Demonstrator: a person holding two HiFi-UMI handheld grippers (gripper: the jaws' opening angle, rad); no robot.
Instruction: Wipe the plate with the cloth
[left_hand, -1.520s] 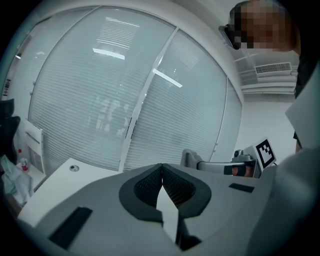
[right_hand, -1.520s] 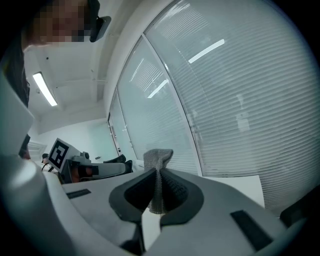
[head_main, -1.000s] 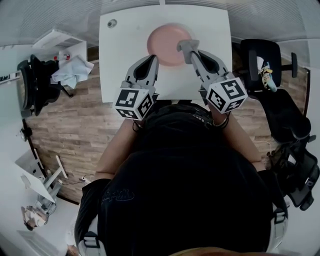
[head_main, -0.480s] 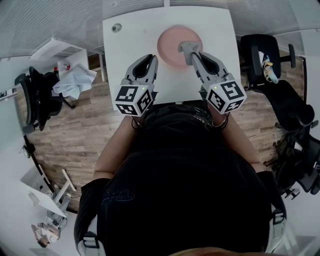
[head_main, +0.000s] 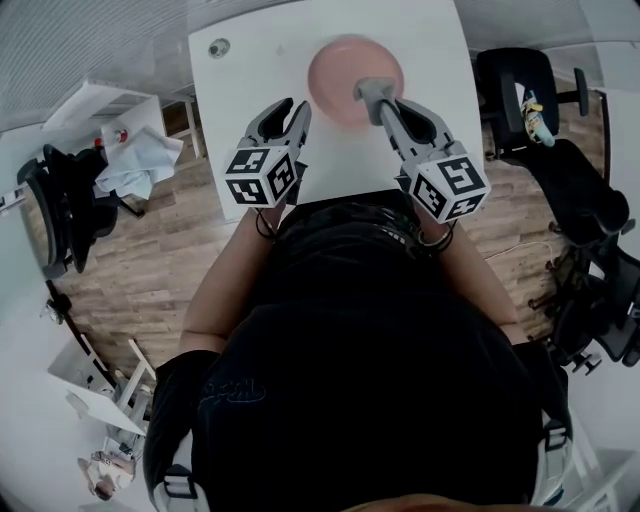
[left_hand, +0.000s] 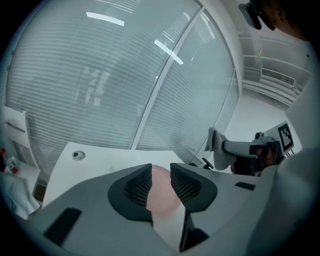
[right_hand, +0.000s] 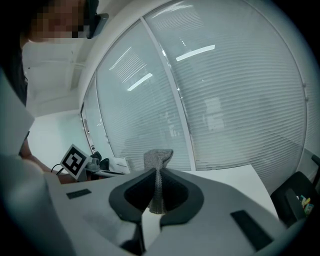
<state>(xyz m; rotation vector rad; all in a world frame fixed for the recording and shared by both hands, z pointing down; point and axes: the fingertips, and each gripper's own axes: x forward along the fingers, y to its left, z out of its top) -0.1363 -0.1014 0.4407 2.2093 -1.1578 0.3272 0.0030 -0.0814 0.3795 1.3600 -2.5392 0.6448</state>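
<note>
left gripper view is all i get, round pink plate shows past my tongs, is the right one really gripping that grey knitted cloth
observer: yes, the right gripper view shows the right tongs pinched shut on the grey knitted cloth.
operator: is it on the plate yet
observer: head view puts the cloth's end over the round pink plate; contact unclear.
operator: and my tongs
observer: the left tongs have just been opening, nothing between them, above the white table left of the plate.
</note>
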